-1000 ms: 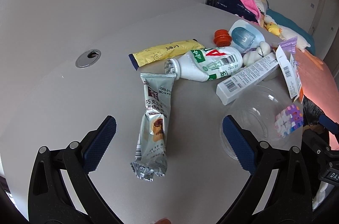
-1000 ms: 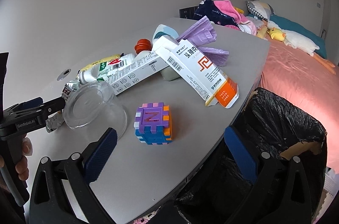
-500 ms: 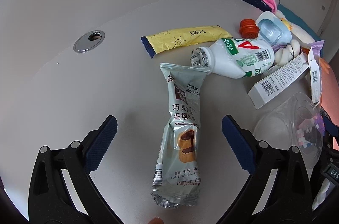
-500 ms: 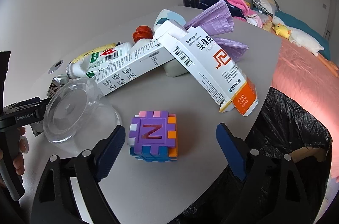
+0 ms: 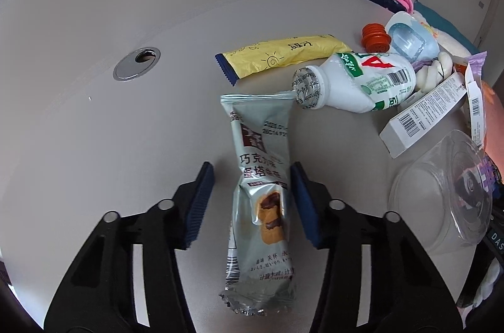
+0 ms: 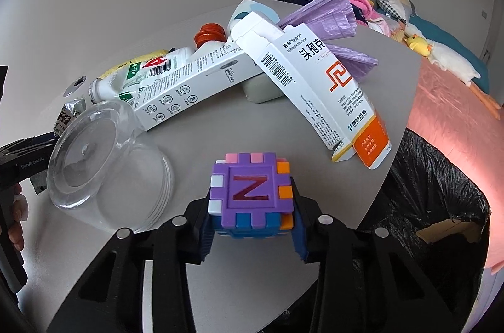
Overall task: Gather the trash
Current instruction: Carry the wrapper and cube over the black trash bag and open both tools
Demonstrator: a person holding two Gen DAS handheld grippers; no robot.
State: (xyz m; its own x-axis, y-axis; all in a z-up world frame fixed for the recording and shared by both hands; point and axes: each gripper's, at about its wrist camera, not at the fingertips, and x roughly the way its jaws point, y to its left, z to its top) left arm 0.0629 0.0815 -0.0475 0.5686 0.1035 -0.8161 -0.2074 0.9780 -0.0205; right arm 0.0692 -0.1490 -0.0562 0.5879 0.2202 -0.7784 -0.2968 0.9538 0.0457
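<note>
A silver-green snack wrapper point(image 5: 260, 194) lies on the grey table point(image 5: 126, 144). My left gripper point(image 5: 252, 200) straddles its middle, jaws narrowed, with small gaps to the wrapper on both sides. My right gripper point(image 6: 252, 216) is shut on a purple foam cube with a red Z point(image 6: 252, 194). Trash lies behind: a white drink bottle point(image 5: 356, 81), a yellow wrapper point(image 5: 283, 56), a long white box point(image 6: 195, 87), an orange-ended medicine box point(image 6: 321, 81) and a clear plastic cup point(image 6: 104, 166).
A black-lined trash bin point(image 6: 441, 207) stands at the table's right edge. Purple bags point(image 6: 327, 18), an orange cap point(image 5: 375, 37) and a white tub point(image 5: 409, 37) lie at the back. A cable hole point(image 5: 137, 67) is far left. A bed with toys is beyond.
My left gripper moved forward over the snack wrapper and narrowed around it. My right gripper advanced to the foam cube and closed on it.
</note>
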